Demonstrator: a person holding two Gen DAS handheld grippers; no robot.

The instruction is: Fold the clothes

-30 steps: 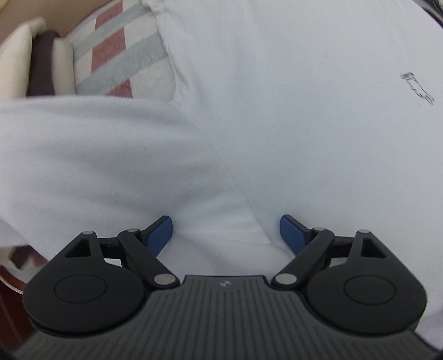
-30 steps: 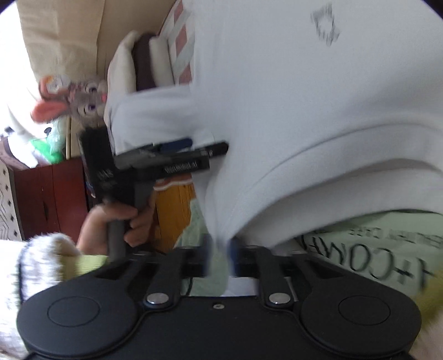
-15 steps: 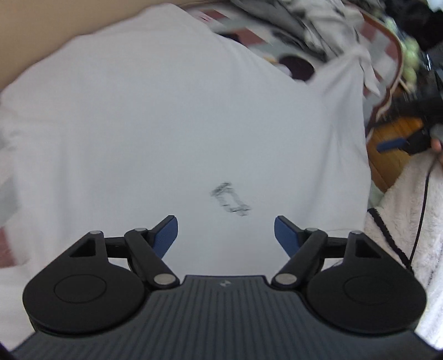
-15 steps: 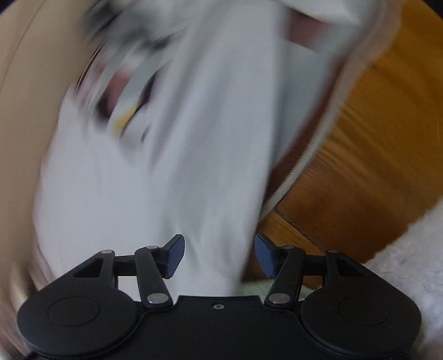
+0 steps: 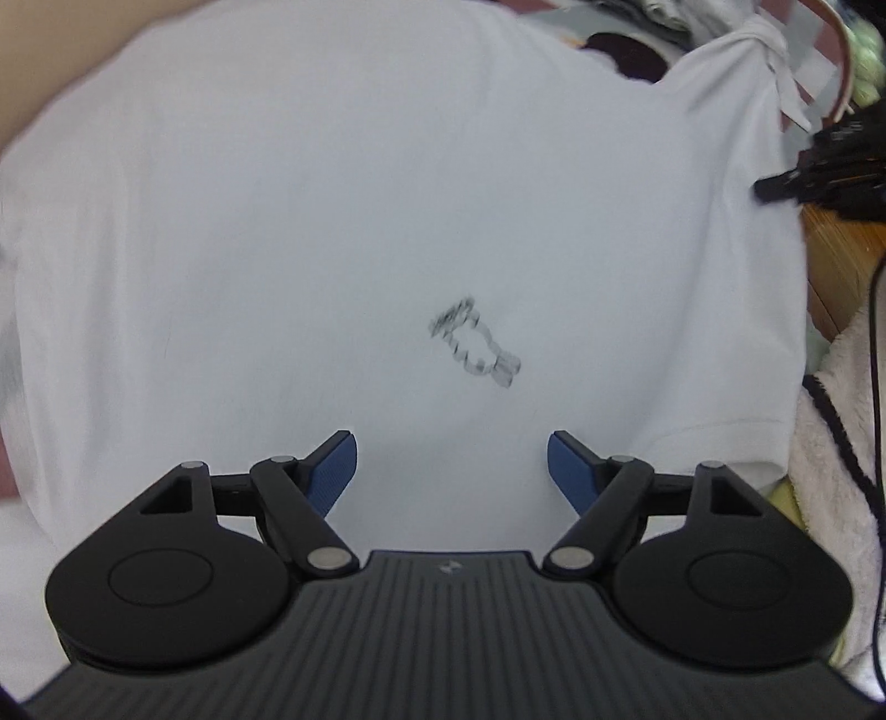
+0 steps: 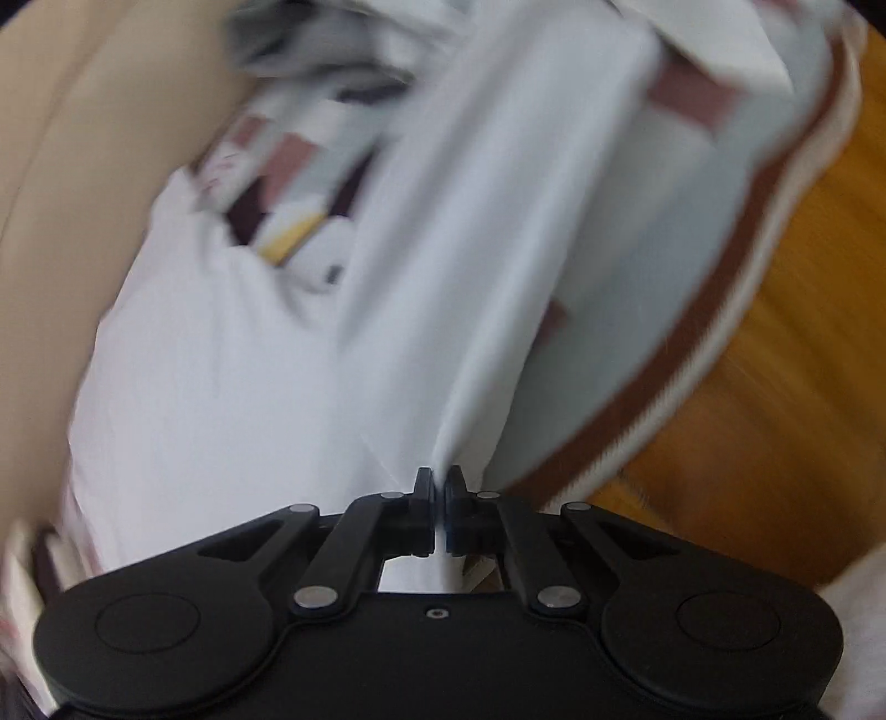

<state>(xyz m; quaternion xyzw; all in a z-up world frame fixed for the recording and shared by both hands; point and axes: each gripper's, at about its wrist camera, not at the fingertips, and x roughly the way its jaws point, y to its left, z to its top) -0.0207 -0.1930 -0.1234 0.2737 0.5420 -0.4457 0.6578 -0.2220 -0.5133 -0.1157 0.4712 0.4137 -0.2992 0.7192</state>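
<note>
A white T-shirt [image 5: 343, 232] with a small black printed logo [image 5: 476, 349] lies spread out and fills the left wrist view. My left gripper [image 5: 451, 471] is open and empty just above the shirt, below the logo. In the blurred right wrist view my right gripper [image 6: 438, 482] is shut on an edge of the white T-shirt [image 6: 277, 387], and the cloth is drawn taut away from the jaws. The right gripper also shows as a dark shape at the right edge of the left wrist view [image 5: 825, 177].
A striped bedcover [image 6: 681, 232] with a brown border lies under the shirt. Other crumpled clothes [image 6: 310, 50] are piled at the far end. Wooden floor [image 6: 775, 399] lies to the right. A white fluffy sleeve [image 5: 830, 487] and a black cable [image 5: 877, 387] are at the right.
The right gripper was shut a second ago, open half a second ago, and is now shut on the shirt edge. The left gripper swung over the spread shirt and stays open.
</note>
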